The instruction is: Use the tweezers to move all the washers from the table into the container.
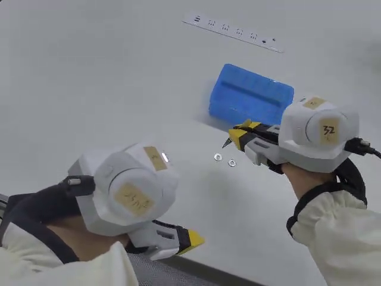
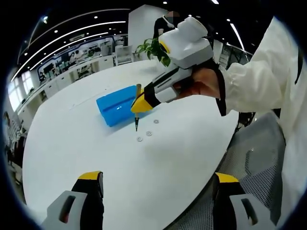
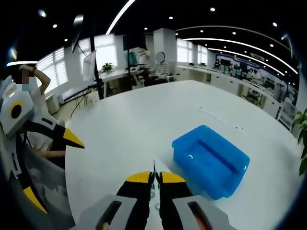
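The blue container (image 1: 250, 95) lies on the white table, with two small washers (image 1: 218, 157) on the table just in front of it. My right gripper (image 1: 238, 134) is shut on thin tweezers (image 1: 227, 143), whose tip hangs just above and left of the washers. In the left gripper view the tweezers (image 2: 136, 120) point down at three washers (image 2: 139, 139) beside the container (image 2: 115, 108). The right gripper (image 3: 154, 179) shows the tweezers (image 3: 154, 166) between its closed jaws, left of the container (image 3: 211, 160). My left gripper (image 2: 156, 191) stands open, holding nothing, near the table's front edge (image 1: 178, 244).
A white power strip (image 1: 232, 30) lies at the far side of the table. The table's front edge (image 1: 250, 271) runs under the left gripper. A grey mesh chair (image 2: 259, 158) stands off the table's edge. People sit at desks in the background (image 3: 160, 67).
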The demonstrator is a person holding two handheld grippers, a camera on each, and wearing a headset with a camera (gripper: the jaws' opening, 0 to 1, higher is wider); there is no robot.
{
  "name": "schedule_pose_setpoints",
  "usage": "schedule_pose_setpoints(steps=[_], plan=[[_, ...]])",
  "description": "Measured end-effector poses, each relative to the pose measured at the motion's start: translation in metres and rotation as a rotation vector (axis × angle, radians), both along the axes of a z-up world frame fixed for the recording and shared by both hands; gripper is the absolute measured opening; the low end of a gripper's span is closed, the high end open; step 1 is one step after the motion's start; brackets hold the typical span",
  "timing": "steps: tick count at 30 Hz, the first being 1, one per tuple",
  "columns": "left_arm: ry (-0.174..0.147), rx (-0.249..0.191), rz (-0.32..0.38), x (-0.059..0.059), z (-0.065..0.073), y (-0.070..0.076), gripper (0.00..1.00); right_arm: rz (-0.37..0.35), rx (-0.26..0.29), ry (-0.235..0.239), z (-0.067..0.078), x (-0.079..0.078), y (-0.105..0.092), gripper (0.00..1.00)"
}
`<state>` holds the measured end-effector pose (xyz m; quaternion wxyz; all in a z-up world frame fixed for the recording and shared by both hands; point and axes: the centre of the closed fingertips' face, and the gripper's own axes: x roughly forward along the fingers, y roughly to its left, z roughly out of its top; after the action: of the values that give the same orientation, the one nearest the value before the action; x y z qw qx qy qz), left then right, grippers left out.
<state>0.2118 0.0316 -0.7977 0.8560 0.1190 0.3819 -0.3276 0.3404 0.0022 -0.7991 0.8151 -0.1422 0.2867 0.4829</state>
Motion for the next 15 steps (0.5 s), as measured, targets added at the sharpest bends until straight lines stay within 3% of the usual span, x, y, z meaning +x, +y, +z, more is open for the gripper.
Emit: schedule_pose_setpoints(steps=[9,15], plan=[[0.017,0.001,0.005,0.0,-0.004,0.002,0.98,0.015,-0.017,0.008,-0.01,-0.001,0.003,0.02],[0.011,-0.004,0.008,0.0,-0.003,0.002,0.98,0.016,-0.026,0.018,-0.012,-0.004,0.001,0.02]])
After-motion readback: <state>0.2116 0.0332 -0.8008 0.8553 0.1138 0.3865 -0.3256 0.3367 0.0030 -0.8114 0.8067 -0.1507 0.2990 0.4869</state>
